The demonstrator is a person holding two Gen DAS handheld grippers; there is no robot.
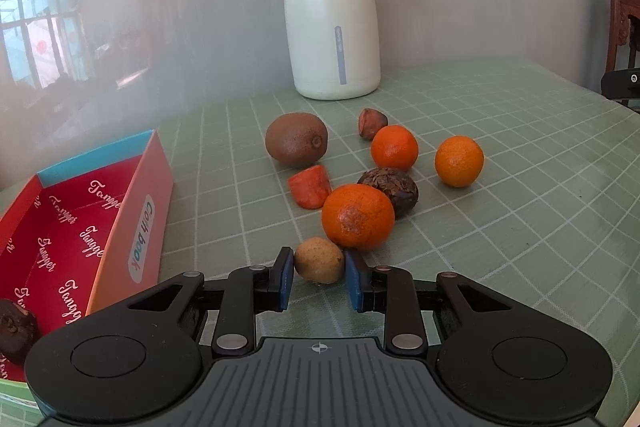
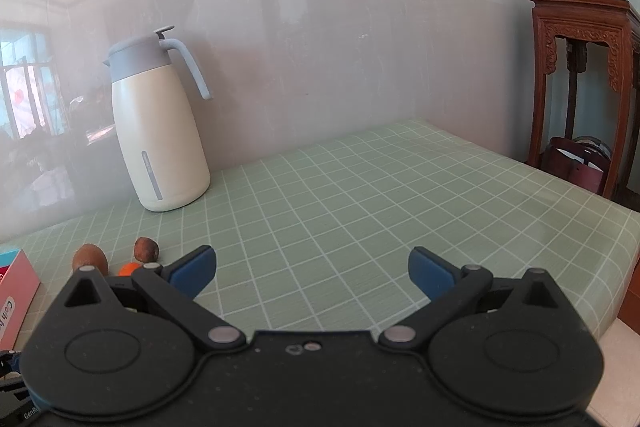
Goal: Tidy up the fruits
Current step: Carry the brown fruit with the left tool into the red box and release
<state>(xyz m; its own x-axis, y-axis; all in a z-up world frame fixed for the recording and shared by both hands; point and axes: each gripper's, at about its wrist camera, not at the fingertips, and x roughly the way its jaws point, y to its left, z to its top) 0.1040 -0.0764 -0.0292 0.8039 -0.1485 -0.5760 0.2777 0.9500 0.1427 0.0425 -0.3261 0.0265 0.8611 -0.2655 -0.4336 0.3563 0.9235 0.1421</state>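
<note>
A: Gripping now? Left gripper [image 1: 319, 277] has its pads closed on the small tan fruit [image 1: 319, 260], w/ the tangerine [image 1: 357, 217] touching behind.

B: Yep, prob bound for the red box [image 1: 144, 195] at left, one dark fruit [image 1: 16, 331] in it already. Right gripper [image 2: 312, 273] gapes wide, holds nothing. Kiwi [image 1: 296, 140] and thermos jug [image 1: 332, 7] sit farther back.

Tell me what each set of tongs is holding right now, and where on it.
The left tongs are shut on the small round tan fruit, pads pressing its two opposite sides. The right tongs stand open, holding nothing.
</note>
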